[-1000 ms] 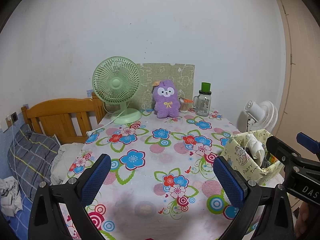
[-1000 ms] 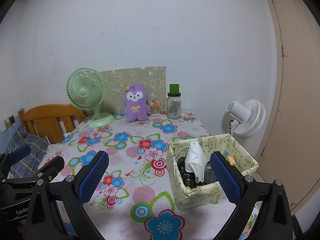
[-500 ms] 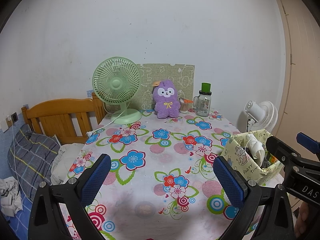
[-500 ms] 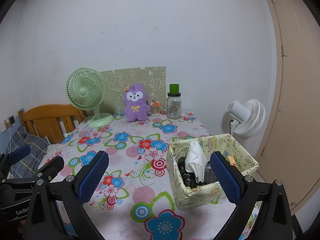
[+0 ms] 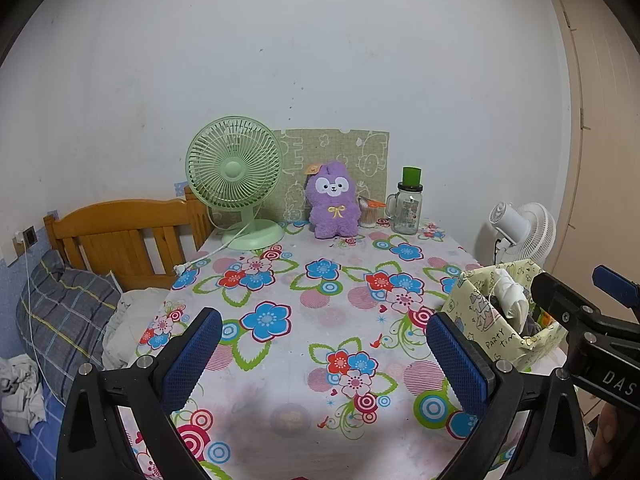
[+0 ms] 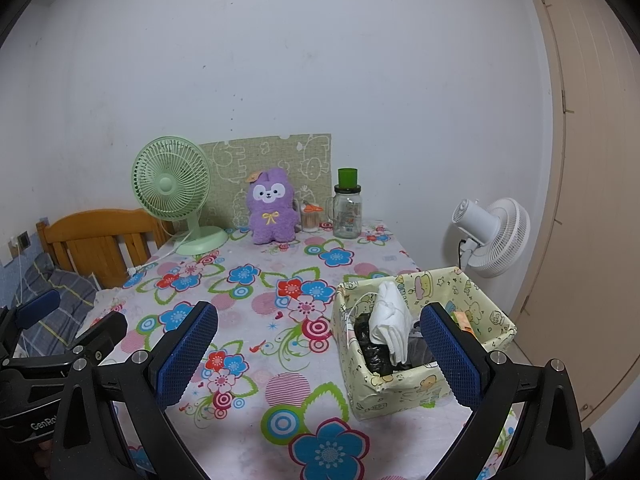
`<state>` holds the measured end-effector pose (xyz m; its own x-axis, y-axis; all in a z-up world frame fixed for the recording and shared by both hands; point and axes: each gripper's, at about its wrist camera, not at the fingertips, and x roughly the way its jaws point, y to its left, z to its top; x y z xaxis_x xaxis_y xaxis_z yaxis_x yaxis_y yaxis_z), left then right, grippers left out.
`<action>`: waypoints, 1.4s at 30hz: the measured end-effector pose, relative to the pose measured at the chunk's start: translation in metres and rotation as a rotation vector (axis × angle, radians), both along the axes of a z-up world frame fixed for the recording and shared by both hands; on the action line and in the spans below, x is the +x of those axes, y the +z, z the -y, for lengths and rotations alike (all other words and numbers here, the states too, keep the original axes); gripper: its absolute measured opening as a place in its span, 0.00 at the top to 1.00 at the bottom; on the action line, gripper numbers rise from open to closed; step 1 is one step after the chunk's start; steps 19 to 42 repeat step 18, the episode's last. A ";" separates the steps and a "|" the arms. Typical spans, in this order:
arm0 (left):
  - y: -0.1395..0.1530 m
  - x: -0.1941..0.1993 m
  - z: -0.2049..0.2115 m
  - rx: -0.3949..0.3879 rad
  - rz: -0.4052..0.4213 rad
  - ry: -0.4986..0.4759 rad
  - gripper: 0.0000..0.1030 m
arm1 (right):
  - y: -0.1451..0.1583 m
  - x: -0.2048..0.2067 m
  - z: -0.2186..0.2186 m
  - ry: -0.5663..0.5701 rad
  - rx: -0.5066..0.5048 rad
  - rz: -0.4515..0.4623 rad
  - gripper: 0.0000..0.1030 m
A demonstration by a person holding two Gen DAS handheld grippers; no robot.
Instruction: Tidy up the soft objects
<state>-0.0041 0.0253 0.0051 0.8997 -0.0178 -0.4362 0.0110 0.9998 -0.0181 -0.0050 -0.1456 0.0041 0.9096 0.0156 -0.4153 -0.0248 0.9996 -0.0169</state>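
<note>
Blue-padded left claw [image 5: 326, 354] and right claw [image 6: 318, 350] gape wide, empty.

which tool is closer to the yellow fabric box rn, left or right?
Right. The right tool hangs open just in front of the yellow fabric box, one finger overlapping it. The left tool is open over the bare tablecloth, box off to its right.
</note>
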 end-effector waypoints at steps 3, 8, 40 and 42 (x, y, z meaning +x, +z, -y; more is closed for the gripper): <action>0.001 0.000 0.001 0.004 0.000 0.003 0.00 | 0.000 0.000 0.000 0.001 -0.002 0.000 0.01; 0.002 0.001 0.001 0.004 0.002 0.003 0.00 | 0.000 0.000 0.000 0.000 0.000 -0.001 0.01; 0.003 0.001 0.001 0.003 0.002 0.003 0.00 | 0.000 0.000 0.000 0.000 0.001 -0.001 0.01; 0.003 0.001 0.001 0.003 0.002 0.003 0.00 | 0.000 0.000 0.000 0.000 0.001 -0.001 0.01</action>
